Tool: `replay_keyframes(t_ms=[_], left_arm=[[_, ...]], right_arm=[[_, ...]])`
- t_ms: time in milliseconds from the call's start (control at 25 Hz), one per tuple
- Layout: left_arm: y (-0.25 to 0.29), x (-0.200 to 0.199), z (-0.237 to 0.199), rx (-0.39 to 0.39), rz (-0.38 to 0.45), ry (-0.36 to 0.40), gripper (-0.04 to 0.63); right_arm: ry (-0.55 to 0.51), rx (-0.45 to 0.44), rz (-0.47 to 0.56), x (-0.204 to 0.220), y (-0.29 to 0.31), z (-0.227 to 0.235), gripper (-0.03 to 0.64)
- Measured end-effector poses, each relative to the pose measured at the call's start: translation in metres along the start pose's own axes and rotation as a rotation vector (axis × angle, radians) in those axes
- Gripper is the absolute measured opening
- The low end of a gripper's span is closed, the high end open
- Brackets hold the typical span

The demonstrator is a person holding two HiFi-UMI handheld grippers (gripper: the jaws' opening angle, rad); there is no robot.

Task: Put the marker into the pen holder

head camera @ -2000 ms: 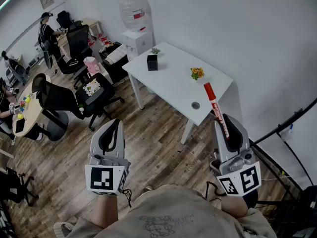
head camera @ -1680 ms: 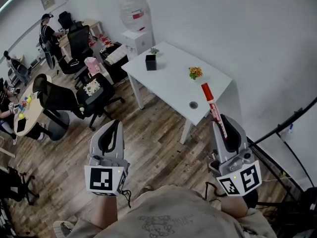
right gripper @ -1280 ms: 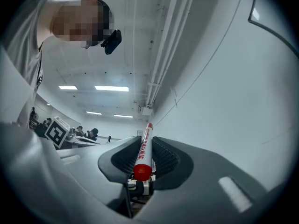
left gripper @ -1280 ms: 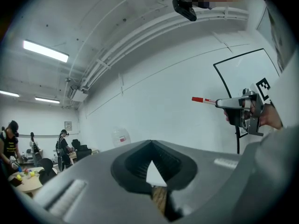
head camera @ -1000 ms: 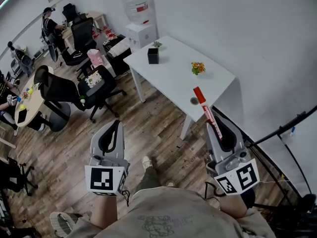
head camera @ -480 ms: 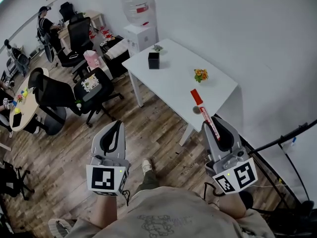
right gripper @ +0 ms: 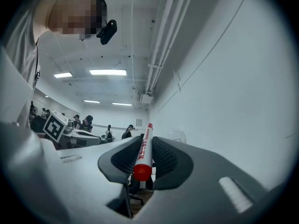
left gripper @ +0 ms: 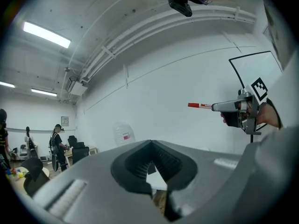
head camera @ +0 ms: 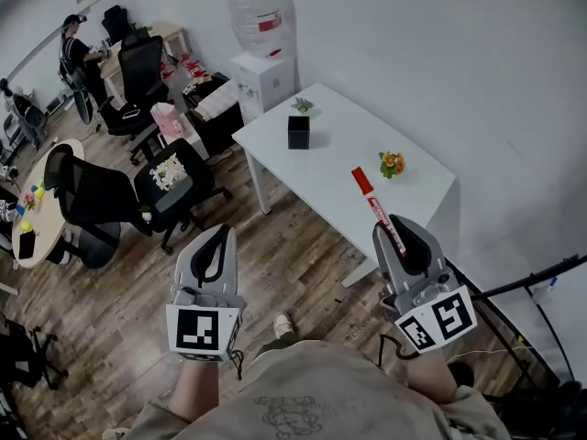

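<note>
You're carrying the marker in your right tongs, left tongs closed and empty. Next, you're reaching for the pen holder, probably that black box at eleven o'clock on the counter.

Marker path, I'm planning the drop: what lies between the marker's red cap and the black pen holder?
Only bare white table top, as the head view shows, between the marker and the pen holder.

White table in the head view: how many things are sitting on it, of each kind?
Black pen holder: 1
Small green plant: 1
Orange flowers: 1
Total on the white table: 3
Not counted: the marker, held in the right gripper.
</note>
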State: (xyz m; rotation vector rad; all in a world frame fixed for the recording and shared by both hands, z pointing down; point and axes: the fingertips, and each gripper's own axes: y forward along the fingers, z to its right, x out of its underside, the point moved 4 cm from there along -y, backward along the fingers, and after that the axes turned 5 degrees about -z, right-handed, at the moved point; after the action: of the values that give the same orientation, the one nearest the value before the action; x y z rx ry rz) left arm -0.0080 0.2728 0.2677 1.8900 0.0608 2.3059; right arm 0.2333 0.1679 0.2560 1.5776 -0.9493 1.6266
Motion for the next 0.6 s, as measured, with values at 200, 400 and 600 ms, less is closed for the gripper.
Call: replay_keyframes(t_ms=[200,400,600], left_arm=[[0.037,0.003,-0.050,0.035,0.017,0.028,0.000],[0.065,0.015,-0.087,0.062,0.010,0.010,0.000],[0.096,0.033,-0.108,0.080,-0.023,-0.048,0.000]], right_arm=[[-0.006,-0.002,-0.031,0.008,0.068,-0.009,0.103],[-0.012,0.021,-0.043,0.019,0.123,-0.016,0.103],[-0.012,0.032,-0.101,0.038,0.163,-0.006,0.103]])
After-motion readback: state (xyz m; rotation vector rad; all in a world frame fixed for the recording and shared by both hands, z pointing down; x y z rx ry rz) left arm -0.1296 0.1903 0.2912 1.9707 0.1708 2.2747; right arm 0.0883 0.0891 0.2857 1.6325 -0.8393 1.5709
